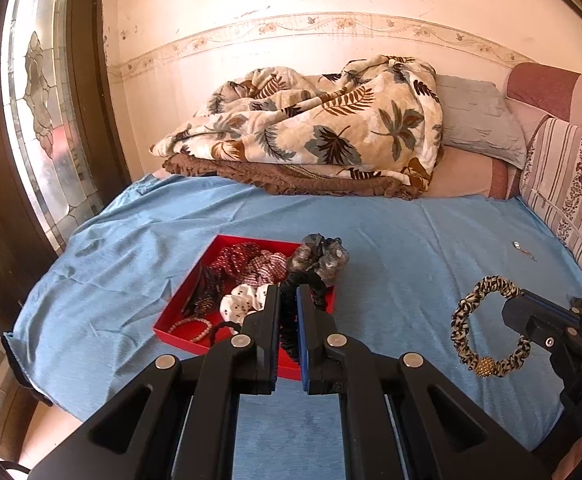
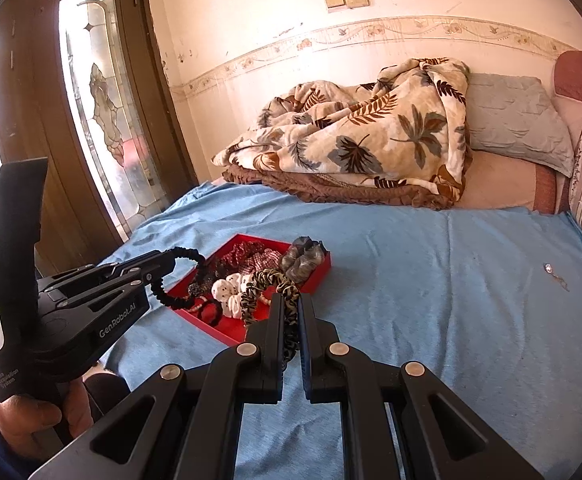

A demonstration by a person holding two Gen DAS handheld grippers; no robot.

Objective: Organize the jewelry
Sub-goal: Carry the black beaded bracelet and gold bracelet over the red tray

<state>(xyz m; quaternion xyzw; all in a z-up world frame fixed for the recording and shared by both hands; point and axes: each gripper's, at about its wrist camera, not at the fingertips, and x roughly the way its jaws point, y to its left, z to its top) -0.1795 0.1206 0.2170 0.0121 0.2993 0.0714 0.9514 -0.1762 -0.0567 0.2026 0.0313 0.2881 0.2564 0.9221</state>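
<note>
A red tray [image 1: 187,312] [image 2: 315,276] sits on the blue bedsheet and holds several scrunchies, a bead bracelet [image 1: 191,325] and a black hair tie [image 2: 209,314]. My left gripper [image 1: 289,300] [image 2: 162,266] is shut on a black scrunchie [image 1: 315,286] [image 2: 179,272], held above the tray's near side. My right gripper [image 2: 291,312] [image 1: 509,308] is shut on a leopard-print scrunchie [image 1: 467,320] [image 2: 259,286] with a gold bead, held to the right of the tray above the sheet.
A small pendant on a chain [image 1: 523,249] [image 2: 555,274] lies on the sheet at the right. A leaf-print blanket [image 1: 311,128] and grey pillow [image 1: 479,120] are heaped at the back. A striped cushion [image 1: 571,184] borders the right. A glass door [image 1: 39,120] is at the left.
</note>
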